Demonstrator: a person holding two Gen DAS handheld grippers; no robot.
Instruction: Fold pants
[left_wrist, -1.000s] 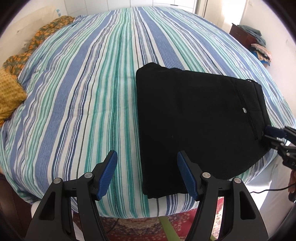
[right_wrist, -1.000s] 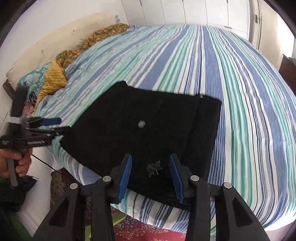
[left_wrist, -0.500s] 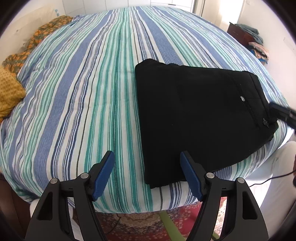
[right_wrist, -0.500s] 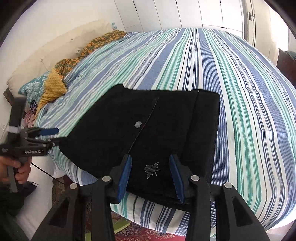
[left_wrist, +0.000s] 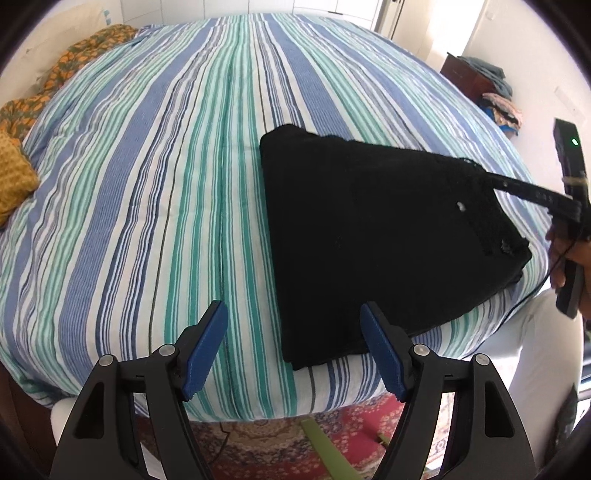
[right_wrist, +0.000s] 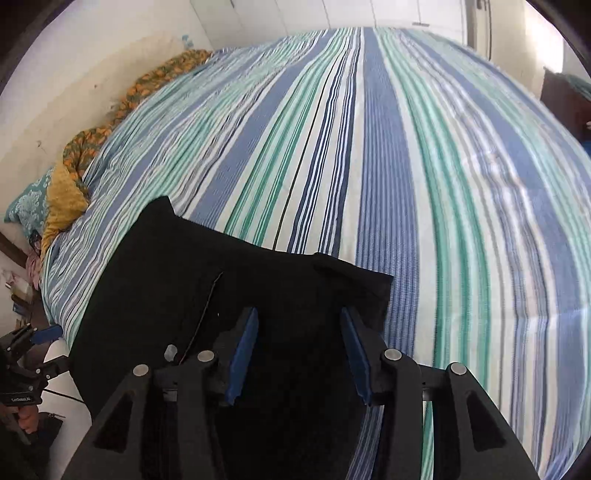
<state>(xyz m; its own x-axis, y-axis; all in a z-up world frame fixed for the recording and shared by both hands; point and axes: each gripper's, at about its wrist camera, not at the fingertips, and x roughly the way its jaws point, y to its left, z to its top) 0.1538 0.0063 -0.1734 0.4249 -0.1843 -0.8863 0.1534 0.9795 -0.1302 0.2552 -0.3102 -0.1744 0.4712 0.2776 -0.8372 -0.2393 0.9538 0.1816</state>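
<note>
Left wrist view: striped bedspread (left_wrist: 147, 192), then folded black pants (left_wrist: 369, 236) lying flat by the bed's near edge.
Left gripper (left_wrist: 293, 345): jaws opening, nothing between.
Right gripper (right_wrist: 299, 350): jaws apart, opening, above the pants (right_wrist: 177, 280), none pinched.

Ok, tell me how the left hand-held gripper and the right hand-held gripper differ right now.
The left hand-held gripper has its jaws spread wider than the right hand-held gripper.

The left one hangs mostly over the striped bedspread, with only the near corner of the folded black pants by its right finger; the right one sits over the pants, black cloth between its fingers.

Both have blue pads, point downward, and their jaws are opening, gripping nothing.
</note>
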